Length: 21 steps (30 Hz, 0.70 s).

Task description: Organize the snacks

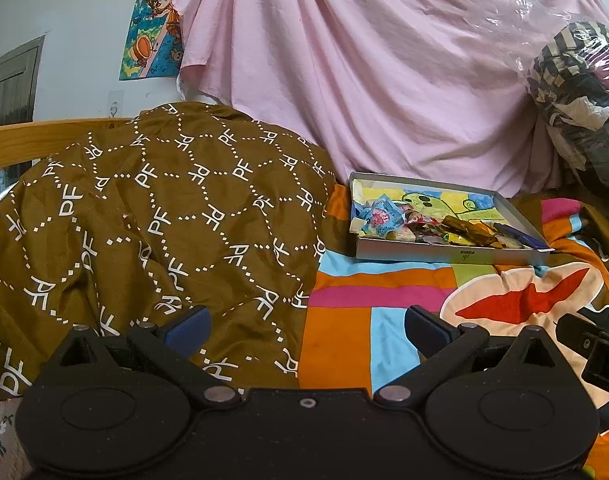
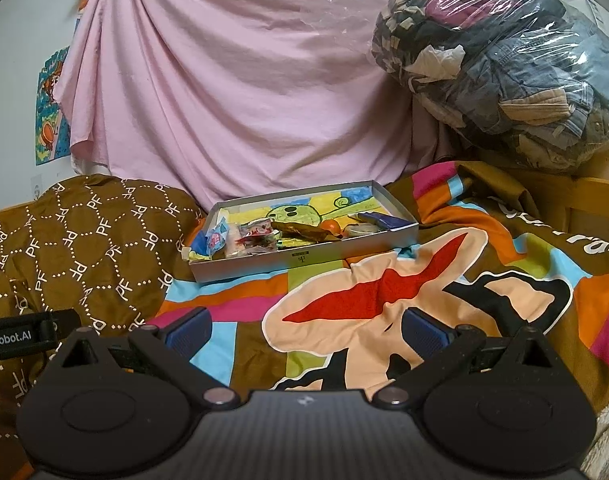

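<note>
Right wrist view: the shallow box of snacks lies on the bed, its long axis left-right, rising rightward. Both the left hand-held gripper and right hand-held gripper gape wide, empty, near the box.

Both views low, forward — sharing tray.

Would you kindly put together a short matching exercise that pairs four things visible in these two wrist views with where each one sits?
Things:
1. shallow box
2. pink sheet
3. brown patterned cloth
4. clear bag of clothes

Places:
A. hanging along the wall behind the bed
B. bunched to the left of the box
C. on the colourful blanket, holding wrapped snacks
D. piled at the far right, above the blanket

Pairs: 1-C, 2-A, 3-B, 4-D
</note>
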### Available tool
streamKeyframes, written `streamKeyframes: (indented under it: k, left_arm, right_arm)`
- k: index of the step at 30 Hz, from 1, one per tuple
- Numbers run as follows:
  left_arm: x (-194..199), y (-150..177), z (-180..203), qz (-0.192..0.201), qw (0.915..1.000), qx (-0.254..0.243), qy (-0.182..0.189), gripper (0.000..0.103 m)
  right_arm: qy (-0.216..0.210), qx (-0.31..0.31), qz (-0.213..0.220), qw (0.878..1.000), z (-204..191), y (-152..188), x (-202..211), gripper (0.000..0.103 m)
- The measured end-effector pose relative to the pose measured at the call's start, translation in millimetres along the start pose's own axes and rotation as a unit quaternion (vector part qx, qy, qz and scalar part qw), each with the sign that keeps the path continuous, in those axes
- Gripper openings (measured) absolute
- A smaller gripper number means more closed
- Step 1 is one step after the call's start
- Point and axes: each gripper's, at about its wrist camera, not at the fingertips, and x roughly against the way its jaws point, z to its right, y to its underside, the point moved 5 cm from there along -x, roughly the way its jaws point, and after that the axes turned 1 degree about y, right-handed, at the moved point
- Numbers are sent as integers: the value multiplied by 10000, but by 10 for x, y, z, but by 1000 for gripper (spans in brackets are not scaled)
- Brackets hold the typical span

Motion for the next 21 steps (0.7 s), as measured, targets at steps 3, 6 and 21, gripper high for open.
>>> streamKeyframes:
  k: [3,6,21]
  left_arm:
    - [1,0,1,-1,10000,3,4,102]
    - [4,1,3,3,10000,-1,4,102]
    - [-2,6,16,-2,10000,-25,34,102]
  right_arm:
    - [1,1,-6,10000,-1,-1,-1,103]
    - [4,2,-13,10000,0,8,-5,103]
    - [12,12,-45,10000,-3,38,-19,103]
